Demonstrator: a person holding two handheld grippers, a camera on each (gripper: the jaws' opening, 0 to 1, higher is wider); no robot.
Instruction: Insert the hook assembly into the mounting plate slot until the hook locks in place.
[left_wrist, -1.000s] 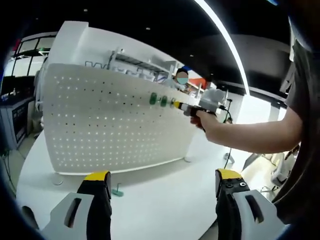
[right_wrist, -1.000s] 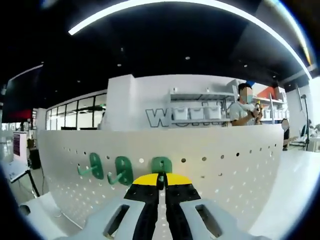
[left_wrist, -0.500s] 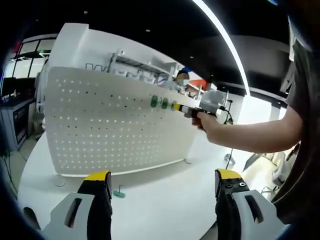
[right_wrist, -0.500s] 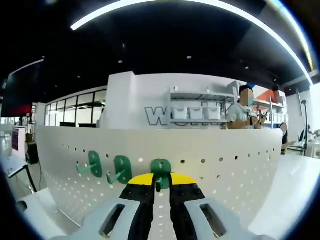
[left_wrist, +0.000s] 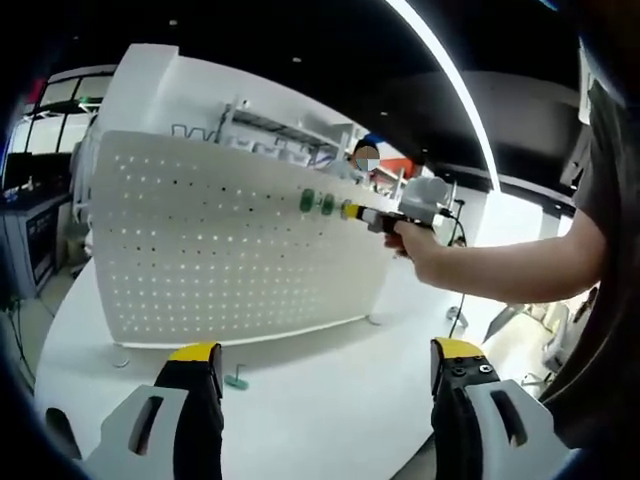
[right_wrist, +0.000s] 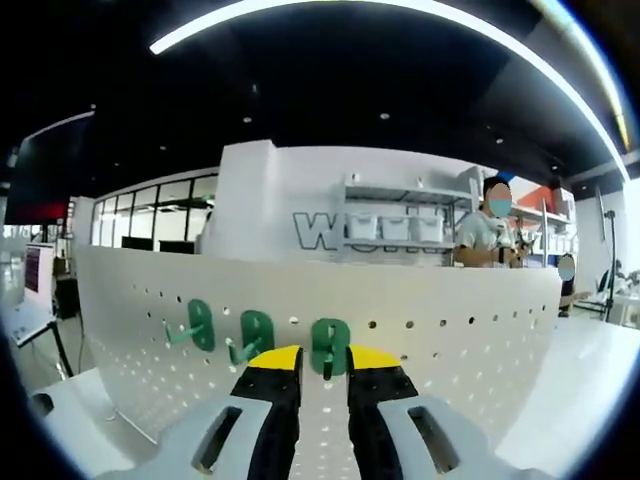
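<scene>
A white pegboard mounting plate (left_wrist: 200, 250) stands upright on the white table (left_wrist: 330, 410). Three green hooks hang in a row on the plate (right_wrist: 460, 350): a left hook (right_wrist: 201, 325), a middle hook (right_wrist: 255, 333) and a right hook (right_wrist: 329, 345). My right gripper (right_wrist: 324, 354) is open, its yellow-tipped jaws on either side of the right hook with a gap on each side. In the left gripper view the right gripper (left_wrist: 354, 211) sits at the plate beside two green hooks (left_wrist: 316, 202). My left gripper (left_wrist: 325, 365) stands wide open above the table, holding nothing.
One loose green hook (left_wrist: 236, 380) lies on the table by the plate's foot. A person's arm (left_wrist: 500, 270) reaches across from the right. Behind the plate are a shelf with white bins (right_wrist: 400, 225) and another person (right_wrist: 490, 230).
My right gripper's jaws have parted from the right green hook, which stays on the plate. The left gripper has held still.
</scene>
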